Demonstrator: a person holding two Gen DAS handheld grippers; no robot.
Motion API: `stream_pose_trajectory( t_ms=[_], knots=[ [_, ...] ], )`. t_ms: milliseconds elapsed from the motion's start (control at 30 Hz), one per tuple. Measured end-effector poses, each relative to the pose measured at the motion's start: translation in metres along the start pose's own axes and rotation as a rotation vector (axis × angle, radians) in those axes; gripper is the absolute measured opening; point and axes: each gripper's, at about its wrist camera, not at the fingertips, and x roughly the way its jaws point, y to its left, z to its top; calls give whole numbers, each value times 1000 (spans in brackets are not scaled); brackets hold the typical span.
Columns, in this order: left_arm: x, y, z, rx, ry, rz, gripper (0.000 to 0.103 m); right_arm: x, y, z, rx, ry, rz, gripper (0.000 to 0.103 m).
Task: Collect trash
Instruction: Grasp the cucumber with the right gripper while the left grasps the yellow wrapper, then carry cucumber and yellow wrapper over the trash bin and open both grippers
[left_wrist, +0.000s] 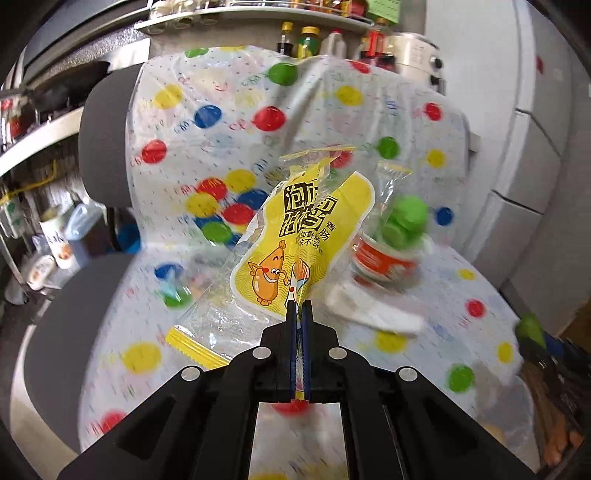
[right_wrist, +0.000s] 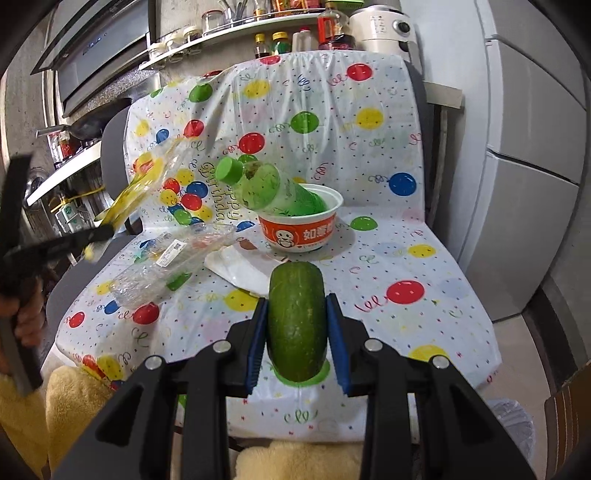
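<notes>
Left claw (left_wrist: 300, 308) clenched on yellow wrapper (left_wrist: 295, 236); right claw (right_wrist: 297, 326) gripping perhaps a cucumber (right_wrist: 297, 317).

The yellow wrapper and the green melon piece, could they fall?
Maybe. The left gripper pinches only the bottom edge of the yellow wrapper, so the wrapper could slip out. The melon piece sits between the right gripper pads by its curved sides and might roll free.

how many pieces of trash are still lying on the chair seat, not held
3, maybe more hidden: a noodle cup with a green-capped bottle propped in it, and a clear plastic wrapper left of them. A white sheet also lies between.
</notes>
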Motion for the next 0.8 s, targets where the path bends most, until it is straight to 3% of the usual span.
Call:
stream_pose_trajectory(
  t_ms=[100, 200, 467, 800],
  knots=[
    [-10, -7, -18, -27, 13, -51, 2, -8, -6, -7, 22, 9, -9, 31],
    [-17, -20, -36, 5, 12, -44, 3, -17, -13, -18, 39, 20, -26, 31],
    [-21, -52, -62, 56, 68, -118, 3, -37, -39, -40, 101, 20, -86, 31],
    [-1, -131, -80, 155, 153, -310, 3, -65, -87, -61, 181, 4, -179, 31]
  ],
)
